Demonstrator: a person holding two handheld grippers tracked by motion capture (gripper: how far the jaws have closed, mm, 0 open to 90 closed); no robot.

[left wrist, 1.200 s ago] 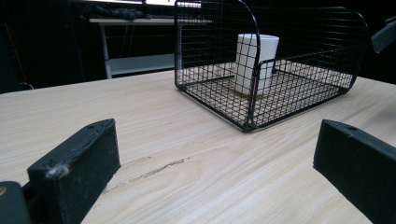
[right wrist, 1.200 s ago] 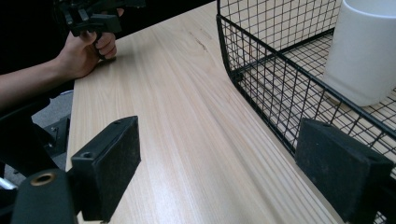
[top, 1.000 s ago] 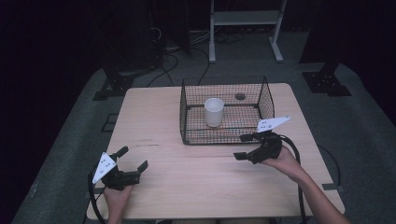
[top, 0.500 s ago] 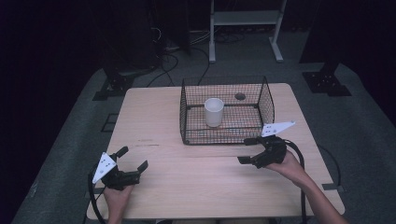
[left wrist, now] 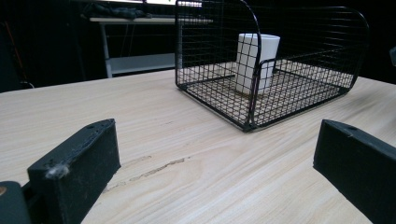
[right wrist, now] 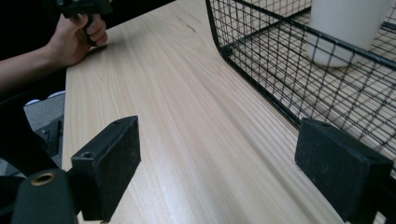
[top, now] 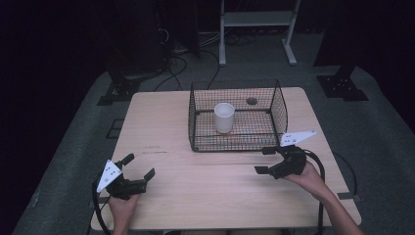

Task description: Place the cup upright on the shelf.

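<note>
A black wire basket (top: 236,142) stands on the far half of the wooden table (top: 205,181), and a white cup (top: 224,117) stands upright inside it. In the left gripper view the cup (left wrist: 258,63) shows through the basket's mesh (left wrist: 252,107). My left gripper (top: 139,166) rests open near the table's front left corner, nothing between its jaws. My right gripper (top: 264,160) is open just in front of the basket's near right corner, holding nothing. The right gripper view has the basket's wall (right wrist: 261,79) and the cup's base (right wrist: 345,28) close at the upper right.
A white metal frame (top: 254,24) and cables lie on the dark floor beyond the table. A round hole (top: 251,101) sits in the tabletop behind the cup. The person's left hand (right wrist: 77,39) grips its gripper at the far end of the right gripper view.
My right gripper has drawn back toward the table's right front, away from the basket's front edge. The left gripper has stayed put.
</note>
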